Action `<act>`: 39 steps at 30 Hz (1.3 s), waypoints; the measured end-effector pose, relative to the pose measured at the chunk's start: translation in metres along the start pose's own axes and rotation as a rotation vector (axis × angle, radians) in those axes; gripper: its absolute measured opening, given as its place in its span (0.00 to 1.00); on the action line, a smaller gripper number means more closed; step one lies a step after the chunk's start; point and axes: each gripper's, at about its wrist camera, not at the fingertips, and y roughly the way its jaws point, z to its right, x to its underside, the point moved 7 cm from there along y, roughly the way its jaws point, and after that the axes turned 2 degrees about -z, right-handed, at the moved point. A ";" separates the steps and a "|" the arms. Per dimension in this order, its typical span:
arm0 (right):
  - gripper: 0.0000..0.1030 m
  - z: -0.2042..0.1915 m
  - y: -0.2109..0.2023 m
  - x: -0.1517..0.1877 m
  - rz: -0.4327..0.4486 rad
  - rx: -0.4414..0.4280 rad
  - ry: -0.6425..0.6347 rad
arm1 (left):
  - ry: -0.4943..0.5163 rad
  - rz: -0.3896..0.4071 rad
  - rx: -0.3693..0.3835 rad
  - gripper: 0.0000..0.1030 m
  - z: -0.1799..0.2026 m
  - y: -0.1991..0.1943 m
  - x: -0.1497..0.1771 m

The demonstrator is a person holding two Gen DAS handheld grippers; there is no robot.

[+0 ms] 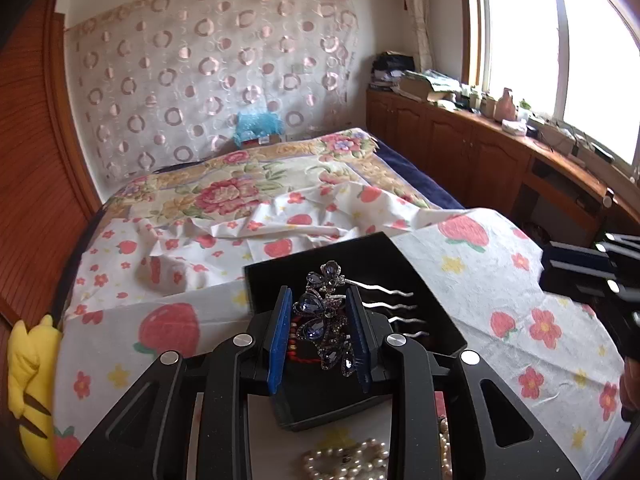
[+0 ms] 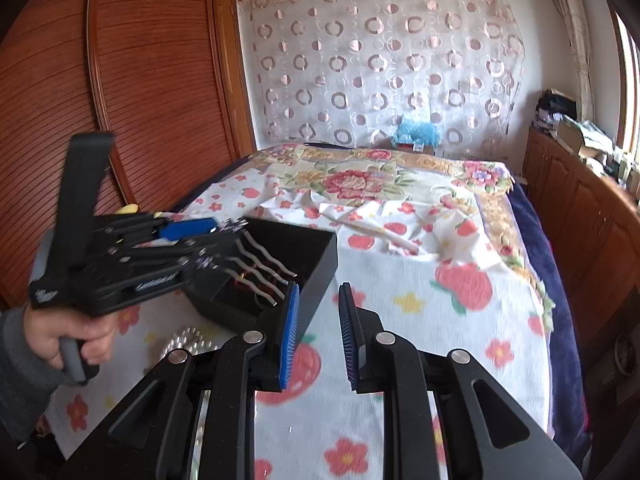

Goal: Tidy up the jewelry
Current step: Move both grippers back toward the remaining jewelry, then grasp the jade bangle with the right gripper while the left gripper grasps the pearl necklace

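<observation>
My left gripper (image 1: 320, 312) is shut on a blue rhinestone hair comb (image 1: 326, 320) with silver wavy prongs and holds it over the open black jewelry box (image 1: 424, 280). A red beaded string (image 1: 298, 340) lies in the box under the comb. The right wrist view shows the same left gripper (image 2: 216, 240) with the comb's prongs (image 2: 260, 268) over the box (image 2: 320, 256). My right gripper (image 2: 318, 312) is open and empty, just right of the box above the strawberry-print cloth. A pearl necklace (image 1: 344, 462) lies on the cloth in front of the box.
The box sits on a strawberry and flower print sheet (image 1: 500, 288) on a bed. A yellow plush toy (image 1: 30, 384) is at the left edge. Wooden cabinets (image 1: 480, 148) with clutter run along the right under a window. A wooden wardrobe (image 2: 140, 80) stands at left.
</observation>
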 end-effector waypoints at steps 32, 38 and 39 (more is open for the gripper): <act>0.57 -0.084 -0.020 0.127 -0.112 -0.036 -0.024 | -0.073 -0.065 0.097 0.41 -0.024 -0.083 0.123; 0.82 -0.102 -0.018 0.136 -0.126 -0.070 -0.038 | -0.082 -0.098 0.103 0.41 -0.020 -0.086 0.149; 0.83 -0.106 -0.017 0.137 -0.129 -0.073 -0.050 | -0.082 -0.103 0.101 0.41 -0.020 -0.086 0.152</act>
